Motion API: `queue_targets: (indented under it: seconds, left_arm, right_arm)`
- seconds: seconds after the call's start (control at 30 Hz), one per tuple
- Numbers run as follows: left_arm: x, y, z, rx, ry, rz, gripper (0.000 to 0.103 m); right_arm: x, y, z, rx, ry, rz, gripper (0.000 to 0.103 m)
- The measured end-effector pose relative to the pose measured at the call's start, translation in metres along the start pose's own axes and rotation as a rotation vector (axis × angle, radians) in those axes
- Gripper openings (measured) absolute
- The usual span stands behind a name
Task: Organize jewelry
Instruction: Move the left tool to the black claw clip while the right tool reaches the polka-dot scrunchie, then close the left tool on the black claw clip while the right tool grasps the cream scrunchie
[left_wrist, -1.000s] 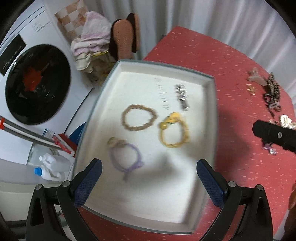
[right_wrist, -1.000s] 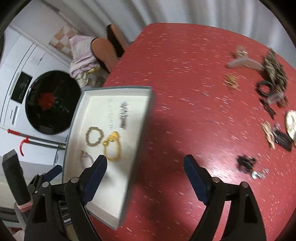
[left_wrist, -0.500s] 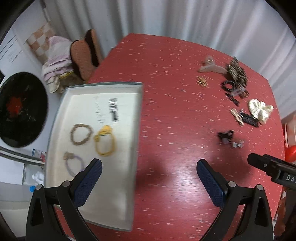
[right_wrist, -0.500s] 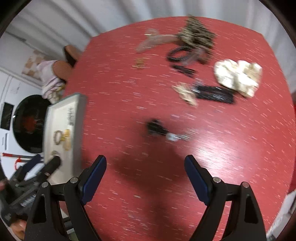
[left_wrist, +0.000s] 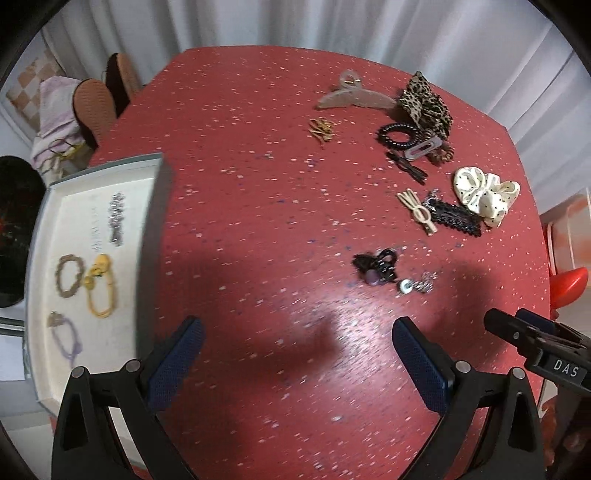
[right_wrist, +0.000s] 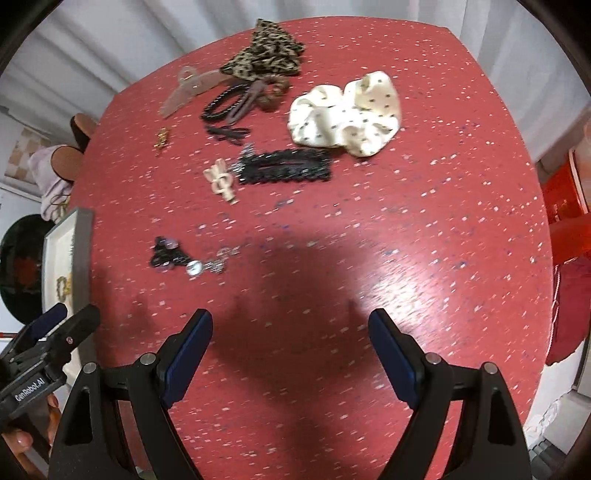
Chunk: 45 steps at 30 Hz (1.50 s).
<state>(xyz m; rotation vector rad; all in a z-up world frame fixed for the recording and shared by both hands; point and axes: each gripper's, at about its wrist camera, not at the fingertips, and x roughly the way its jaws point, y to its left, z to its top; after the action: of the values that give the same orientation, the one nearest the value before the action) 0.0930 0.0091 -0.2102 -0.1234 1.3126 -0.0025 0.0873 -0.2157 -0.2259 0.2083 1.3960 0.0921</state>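
Observation:
A white tray (left_wrist: 40, 206) at the table's left edge holds a beaded bracelet (left_wrist: 68, 275), a yellow hair tie (left_wrist: 99, 290), a purple tie (left_wrist: 64, 334) and a silver clip (left_wrist: 116, 218). Loose pieces lie on the red table (left_wrist: 258, 192): a small black claw clip (left_wrist: 376, 267) with a silver earring (left_wrist: 417, 286) beside it, a black barrette (right_wrist: 284, 166), a cream bow clip (right_wrist: 221, 181), a white dotted scrunchie (right_wrist: 343, 114), and a leopard scrunchie (right_wrist: 264, 50). My left gripper (left_wrist: 295, 354) is open and empty above the table. My right gripper (right_wrist: 291, 349) is open and empty too.
A beige claw clip (left_wrist: 351, 94), a black coil tie (left_wrist: 397, 134) and a gold clip (left_wrist: 321, 129) lie at the far side. A washing machine (left_wrist: 11, 229) and a shoe (left_wrist: 92, 107) are off the table's left. Something red (right_wrist: 565, 199) stands at the right.
Both grippers have swung right, away from the tray and over the red table toward the loose hair pieces. Both stay open and empty.

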Motion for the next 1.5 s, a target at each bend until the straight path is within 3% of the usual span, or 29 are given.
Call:
queue_targets:
  seconds: [0.07,0.4,0.47,0.8,0.87,1.03,1.17,1.27,1.33,1.47,1.5]
  left_arm:
    - [0.005,-0.005,0.003,-0.004,0.006,-0.007,0.093]
    - [0.032,-0.025,0.020,-0.022,0.027,-0.020,0.093]
    - [0.037,-0.028,0.023,-0.020,0.034,-0.019,0.082]
    - [0.060,-0.037,0.028,-0.018,0.063,-0.027,0.081]
    - [0.064,-0.039,0.028,-0.017,0.068,-0.026,0.071]
    - [0.070,-0.047,0.030,-0.001,0.062,-0.021,0.071]
    - [0.071,-0.050,0.031,0.011,0.052,-0.013,0.059]
    - [0.070,-0.050,0.032,0.011,0.052,-0.021,0.057]
    - [0.069,-0.050,0.033,0.011,0.047,-0.021,0.047]
    - [0.067,-0.047,0.035,0.010,0.048,-0.029,0.040]
    - [0.067,-0.047,0.035,0.010,0.047,-0.030,0.038]
  right_arm:
    - [0.002,-0.006,0.005,-0.007,-0.002,-0.012,0.088]
    - [0.001,-0.033,0.043,0.030,-0.047,-0.025,0.088]
    - [0.001,-0.036,0.054,0.036,-0.061,-0.025,0.088]
    - [0.009,-0.051,0.092,0.085,-0.101,-0.032,0.088]
    - [0.011,-0.054,0.097,0.091,-0.107,-0.031,0.088]
    - [0.025,-0.054,0.114,0.104,-0.112,-0.033,0.088]
    - [0.036,-0.050,0.122,0.088,-0.104,-0.049,0.088]
    - [0.039,-0.044,0.126,0.062,-0.110,-0.071,0.088]
    - [0.043,-0.036,0.128,0.043,-0.109,-0.087,0.088]
    - [0.043,-0.028,0.127,0.004,-0.119,-0.125,0.078]
    - [0.043,-0.025,0.127,-0.002,-0.123,-0.130,0.069]
